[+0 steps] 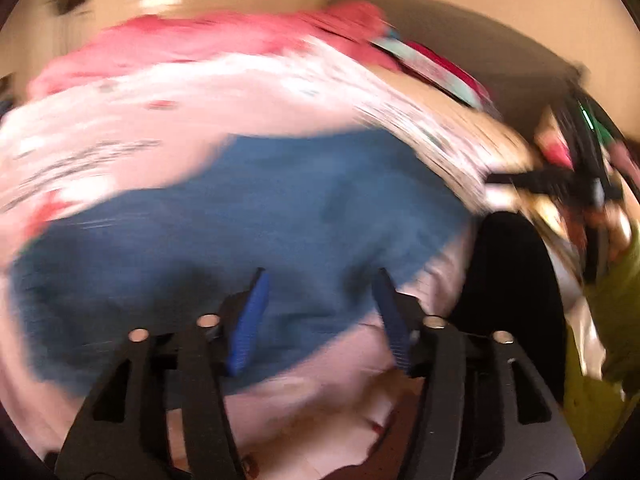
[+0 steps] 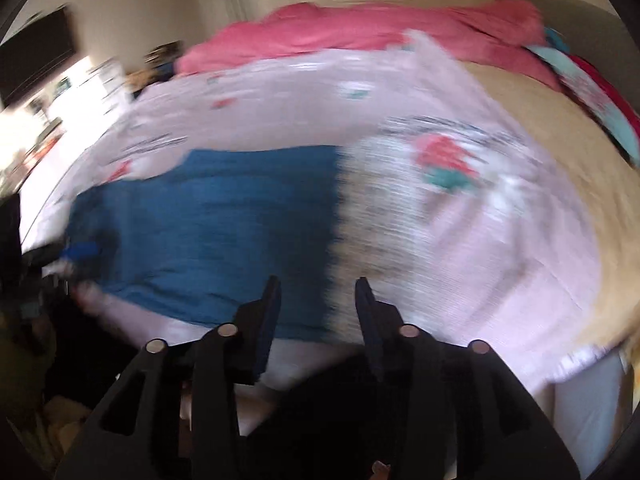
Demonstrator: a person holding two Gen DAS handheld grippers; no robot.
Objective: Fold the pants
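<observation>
The blue pants (image 1: 240,216) lie flat on a pale pink printed blanket (image 1: 120,128), blurred in both views. In the right wrist view the pants (image 2: 224,216) form a broad block with a straight right edge. My left gripper (image 1: 321,272) hovers over their near edge, open, with nothing between its blue pads. My right gripper (image 2: 318,280) stands open above the pants' near right corner, and nothing shows between its fingers. The left gripper's blue pad (image 2: 80,250) shows at the pants' left end.
The pink blanket (image 2: 480,240) covers a bed with a tan sheet (image 2: 540,120). Red-pink bedding (image 2: 360,28) is heaped along the far side. A teal and red item (image 2: 580,92) lies at the far right. A yellow-green sleeve (image 1: 612,300) is at the right edge.
</observation>
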